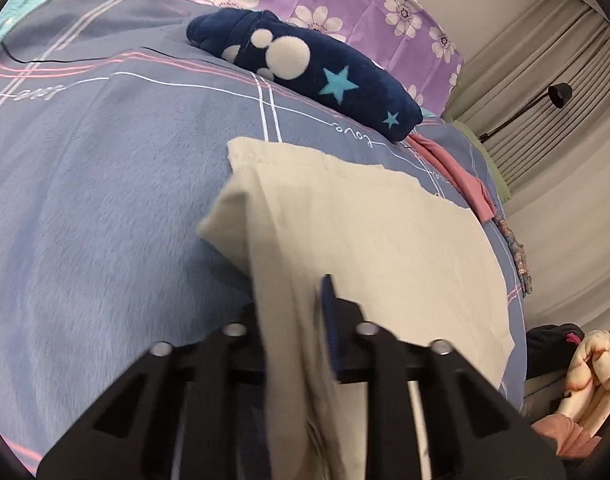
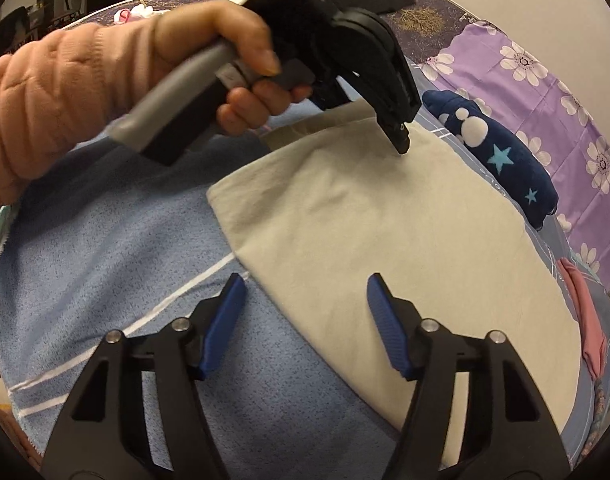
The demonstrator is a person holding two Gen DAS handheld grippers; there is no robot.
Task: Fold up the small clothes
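Blue striped bedspread (image 2: 105, 240) carried a cream garment (image 2: 385, 240) lying flat. Left gripper (image 1: 293, 300) pinched a raised fold at its edge; right gripper (image 2: 303, 308) hung unclenched over its near edge, grasping nothing.

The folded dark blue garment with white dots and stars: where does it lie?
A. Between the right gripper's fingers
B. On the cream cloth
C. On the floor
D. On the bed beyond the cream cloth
D: the dark blue garment lies on the blue bedcover, beyond the cream cloth.
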